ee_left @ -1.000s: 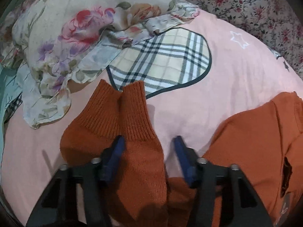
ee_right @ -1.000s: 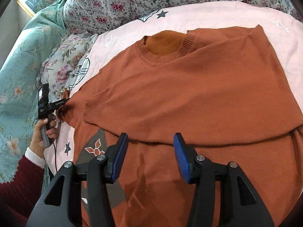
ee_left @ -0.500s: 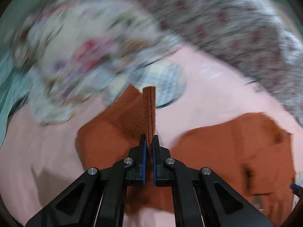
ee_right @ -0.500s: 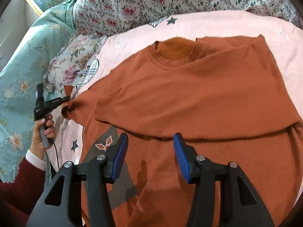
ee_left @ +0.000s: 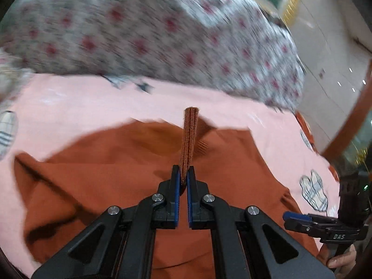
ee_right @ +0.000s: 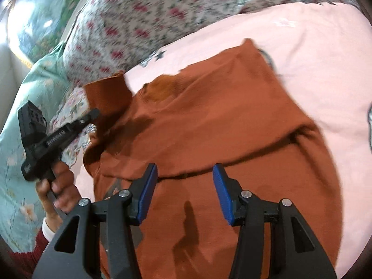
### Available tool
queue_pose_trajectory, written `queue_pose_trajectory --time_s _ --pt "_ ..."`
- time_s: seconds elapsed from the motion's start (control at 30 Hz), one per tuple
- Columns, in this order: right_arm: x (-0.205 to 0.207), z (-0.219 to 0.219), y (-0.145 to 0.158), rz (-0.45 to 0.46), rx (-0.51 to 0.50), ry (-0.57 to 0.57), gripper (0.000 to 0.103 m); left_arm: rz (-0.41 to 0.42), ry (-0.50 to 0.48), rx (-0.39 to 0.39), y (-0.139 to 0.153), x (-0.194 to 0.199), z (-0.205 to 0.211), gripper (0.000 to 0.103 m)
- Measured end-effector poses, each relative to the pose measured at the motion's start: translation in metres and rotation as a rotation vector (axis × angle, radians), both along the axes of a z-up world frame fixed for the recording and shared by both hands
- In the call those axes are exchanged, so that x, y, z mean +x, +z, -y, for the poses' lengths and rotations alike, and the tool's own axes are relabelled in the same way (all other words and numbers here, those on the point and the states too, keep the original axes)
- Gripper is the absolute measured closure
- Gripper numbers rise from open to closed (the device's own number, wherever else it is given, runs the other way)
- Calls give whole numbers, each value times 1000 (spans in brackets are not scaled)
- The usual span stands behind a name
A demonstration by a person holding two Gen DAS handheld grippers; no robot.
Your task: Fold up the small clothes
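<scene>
The left claw (ee_left: pixel 183 181) is pinched tight on the ribbed sleeve cuff (ee_left: pixel 189 134) of the orange sweater (ee_left: pixel 116 174), and the cuff stands up from between its blue pads. The right claw (ee_right: pixel 184 190) is wide open and holds nothing. It hangs over the sweater's lower part. The sweater lies spread on the pink blanket (ee_right: pixel 325 58) on the bed. Only the right view shows the hand (ee_right: pixel 58 186) holding the left claw and the lifted sleeve (ee_right: pixel 107 102). Far back sits a flowered quilt (ee_right: pixel 162 16), blurry.
</scene>
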State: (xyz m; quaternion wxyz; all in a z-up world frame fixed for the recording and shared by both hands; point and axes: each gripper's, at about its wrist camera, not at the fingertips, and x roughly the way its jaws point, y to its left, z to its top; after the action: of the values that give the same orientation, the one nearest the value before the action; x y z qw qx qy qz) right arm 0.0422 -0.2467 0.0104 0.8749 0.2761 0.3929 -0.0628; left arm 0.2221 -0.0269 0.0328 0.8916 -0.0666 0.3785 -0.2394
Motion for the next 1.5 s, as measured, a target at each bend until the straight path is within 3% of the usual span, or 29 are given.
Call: queue_pose_trajectory --time_s 0.17,0.4,0.63,0.73,0.87,1.03,1.07,1.1,1.13,1.23,1.4,1.5 --pt "-13 17 0 7 2 -40 52 -63 -64 27 -37 1 59 100" --pt "-9 26 -1 20 8 -53 52 -134 -93 69 -67 -3 73 95" --pt "17 21 -7 27 32 -20 52 -86 -73 71 -42 -57 9 70" --pt "36 17 -17 12 51 6 52 -67 8 106 -34 -77 -30 69" --pt "66 15 -33 -15 76 14 52 -51 208 209 -36 -94 -96 69" --pt "95 15 -55 -56 142 9 52 -136 329 251 -59 -81 -149 69" --pt "99 13 -58 -59 146 14 61 -147 337 257 -64 -76 -154 69" --pt "102 11 -58 -56 152 22 91 -160 344 269 -70 -71 -156 69" --pt "102 10 -58 -55 160 27 98 -171 340 272 -73 -67 -156 69" --pt "88 8 -36 9 183 15 98 -171 338 276 -80 -57 -149 68" --pt "28 15 35 190 285 -23 98 -159 330 284 -82 -53 -143 71" --pt "11 24 71 253 223 -83 98 -163 327 281 -82 -53 -142 69"
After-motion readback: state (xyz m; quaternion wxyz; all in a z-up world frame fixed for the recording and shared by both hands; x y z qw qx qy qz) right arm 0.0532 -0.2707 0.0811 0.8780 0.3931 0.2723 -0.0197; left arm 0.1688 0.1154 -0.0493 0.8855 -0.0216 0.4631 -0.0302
